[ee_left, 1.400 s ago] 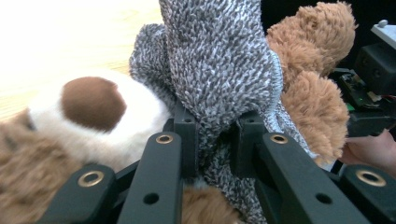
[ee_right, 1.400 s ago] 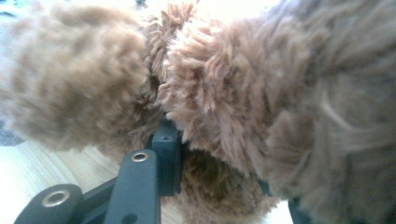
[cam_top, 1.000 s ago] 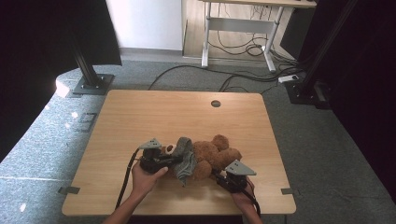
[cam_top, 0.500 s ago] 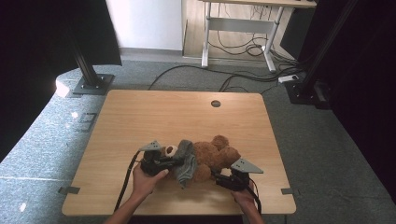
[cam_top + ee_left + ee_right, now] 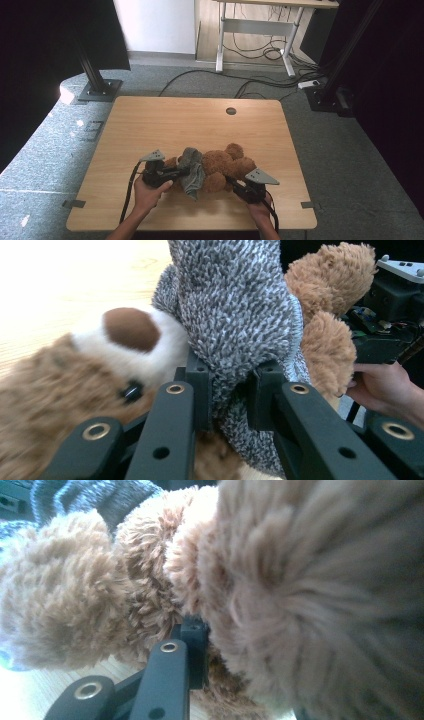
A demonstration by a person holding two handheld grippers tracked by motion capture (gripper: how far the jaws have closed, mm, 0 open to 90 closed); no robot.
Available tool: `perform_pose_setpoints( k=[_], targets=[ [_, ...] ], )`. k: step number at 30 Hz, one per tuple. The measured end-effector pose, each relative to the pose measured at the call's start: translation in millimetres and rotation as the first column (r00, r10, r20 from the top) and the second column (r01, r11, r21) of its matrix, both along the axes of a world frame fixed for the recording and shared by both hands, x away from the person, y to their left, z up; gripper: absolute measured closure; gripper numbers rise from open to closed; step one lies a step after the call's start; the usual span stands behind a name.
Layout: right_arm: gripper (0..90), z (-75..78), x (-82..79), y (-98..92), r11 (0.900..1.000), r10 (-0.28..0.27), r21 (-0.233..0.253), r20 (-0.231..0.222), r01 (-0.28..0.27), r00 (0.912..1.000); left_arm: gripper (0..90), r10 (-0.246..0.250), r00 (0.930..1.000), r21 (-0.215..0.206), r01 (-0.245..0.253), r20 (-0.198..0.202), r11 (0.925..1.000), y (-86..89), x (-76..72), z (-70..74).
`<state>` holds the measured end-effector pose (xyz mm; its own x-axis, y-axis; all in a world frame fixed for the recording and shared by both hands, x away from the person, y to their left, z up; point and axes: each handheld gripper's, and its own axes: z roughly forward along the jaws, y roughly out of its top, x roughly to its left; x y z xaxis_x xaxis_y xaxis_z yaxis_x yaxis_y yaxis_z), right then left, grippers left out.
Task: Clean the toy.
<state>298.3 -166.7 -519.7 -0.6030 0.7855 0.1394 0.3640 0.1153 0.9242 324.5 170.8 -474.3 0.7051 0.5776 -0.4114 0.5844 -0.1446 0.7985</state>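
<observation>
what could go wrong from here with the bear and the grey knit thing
The left gripper pinches just a fold of the grey knit garment, so it may slip free. The right gripper bites into the teddy bear fur, one jaw hidden; a thin grip may let the bear drag. Near the table edge.

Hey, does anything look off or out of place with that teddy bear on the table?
The teddy bear lies flat, and its grey knit garment is bunched up around the neck rather than sitting smoothly. The left claw pinches that fabric. Nothing looks torn or spilled.
</observation>
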Motion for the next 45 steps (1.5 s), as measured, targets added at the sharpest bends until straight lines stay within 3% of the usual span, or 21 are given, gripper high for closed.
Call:
perform_pose_setpoints(
  k=[7,18,26,37,45],
  targets=[
    [69.1,-0.9,-0.8,0.3,1.000,-0.002,0.003,0.000,0.002,1.0000,74.9,0.028,0.9996,-0.023,-0.028,-0.004,0.9994,25.4,-11.1,-4.5],
    [68.8,-1.6,-0.8,-0.7,1.000,0.000,0.002,0.001,0.000,1.0000,74.8,0.061,0.9981,-0.024,-0.061,-0.012,0.9979,41.4,-10.5,-4.1],
    [68.2,-2.3,-0.6,-1.2,1.000,0.003,0.001,-0.001,-0.003,1.0000,74.7,0.101,0.9944,-0.032,-0.102,-0.033,0.9943,60.2,-13.7,-12.4],
    [68.1,-3.4,-0.3,-1.5,1.000,-0.003,-0.005,-0.003,0.003,1.0000,74.7,0.197,0.9789,0.016,-0.197,-0.053,0.9803,88.9,-7.3,-25.1],
    [67.8,-4.0,-0.2,-2.2,1.000,-0.005,-0.008,-0.002,0.005,1.0000,74.7,0.208,0.9766,0.034,-0.207,-0.054,0.9778,95.7,-7.1,-24.9]
  ],
)
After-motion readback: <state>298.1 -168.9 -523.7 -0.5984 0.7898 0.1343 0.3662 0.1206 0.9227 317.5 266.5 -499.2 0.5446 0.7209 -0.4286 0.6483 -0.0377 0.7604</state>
